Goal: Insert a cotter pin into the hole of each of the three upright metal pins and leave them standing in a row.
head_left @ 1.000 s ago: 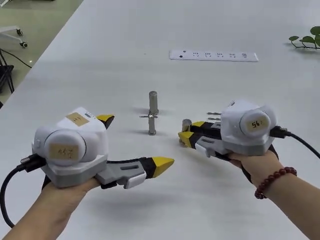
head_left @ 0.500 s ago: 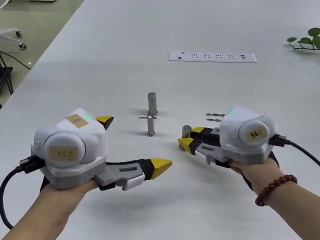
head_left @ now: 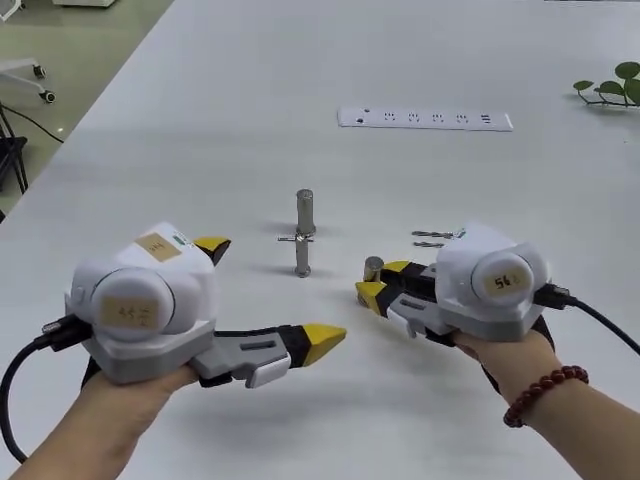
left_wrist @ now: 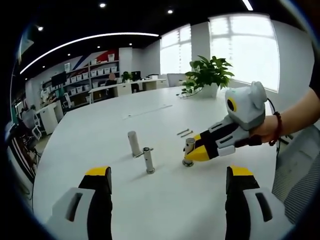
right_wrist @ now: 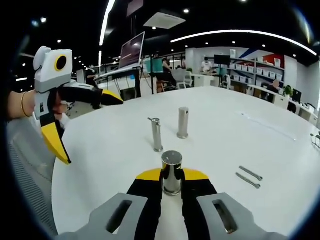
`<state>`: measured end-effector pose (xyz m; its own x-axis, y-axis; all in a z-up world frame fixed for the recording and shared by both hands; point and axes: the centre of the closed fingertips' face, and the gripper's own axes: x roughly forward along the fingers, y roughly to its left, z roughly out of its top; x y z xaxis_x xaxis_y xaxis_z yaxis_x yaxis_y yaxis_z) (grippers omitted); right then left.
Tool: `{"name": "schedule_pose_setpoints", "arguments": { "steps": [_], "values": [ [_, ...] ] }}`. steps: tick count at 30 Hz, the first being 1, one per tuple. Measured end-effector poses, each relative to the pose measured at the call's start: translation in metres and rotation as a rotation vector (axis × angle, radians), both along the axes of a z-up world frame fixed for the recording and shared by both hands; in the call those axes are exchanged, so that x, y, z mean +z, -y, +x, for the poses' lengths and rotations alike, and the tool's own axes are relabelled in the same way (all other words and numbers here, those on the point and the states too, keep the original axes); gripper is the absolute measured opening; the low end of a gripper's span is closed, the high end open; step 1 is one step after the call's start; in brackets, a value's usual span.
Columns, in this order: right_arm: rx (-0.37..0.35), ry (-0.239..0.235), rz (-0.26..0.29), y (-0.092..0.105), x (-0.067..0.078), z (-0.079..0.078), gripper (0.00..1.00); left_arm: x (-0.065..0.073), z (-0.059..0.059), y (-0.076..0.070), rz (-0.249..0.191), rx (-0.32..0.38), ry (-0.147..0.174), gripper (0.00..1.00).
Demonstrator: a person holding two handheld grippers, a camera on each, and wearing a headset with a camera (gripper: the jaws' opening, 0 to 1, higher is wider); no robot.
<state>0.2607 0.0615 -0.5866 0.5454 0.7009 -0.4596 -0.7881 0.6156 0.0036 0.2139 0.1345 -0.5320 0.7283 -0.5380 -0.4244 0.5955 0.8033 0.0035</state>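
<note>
Two yellow-tipped jaws of our right gripper (head_left: 372, 282) pinch a smooth steel pin (right_wrist: 172, 172) upright on the white table (head_left: 200, 120). Our left gripper (head_left: 268, 290) gapes wide, holding nothing. Nearby, the nearer pin (head_left: 302, 255) carries a thin cotter pin (head_left: 296, 237) crosswise, and the farther pin (head_left: 305, 210) stands bare. Loose cotter pins (head_left: 430, 237) lie flat.
</note>
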Motion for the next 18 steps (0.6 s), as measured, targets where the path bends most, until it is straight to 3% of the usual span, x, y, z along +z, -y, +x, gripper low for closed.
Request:
{"name": "schedule_pose_setpoints", "arguments": {
  "steps": [10, 13, 18],
  "values": [
    [-0.003, 0.004, 0.000, 0.003, 0.007, -0.004, 0.18, -0.001, -0.001, 0.001, 0.001, -0.006, -0.006, 0.95],
    [-0.013, -0.014, 0.014, 0.008, 0.011, -0.006, 0.22, -0.001, -0.001, 0.001, -0.001, -0.005, -0.006, 0.95],
    [-0.006, -0.012, 0.002, 0.018, 0.015, -0.010, 0.23, -0.001, -0.001, 0.001, 0.003, -0.003, -0.008, 0.95]
  ]
}}
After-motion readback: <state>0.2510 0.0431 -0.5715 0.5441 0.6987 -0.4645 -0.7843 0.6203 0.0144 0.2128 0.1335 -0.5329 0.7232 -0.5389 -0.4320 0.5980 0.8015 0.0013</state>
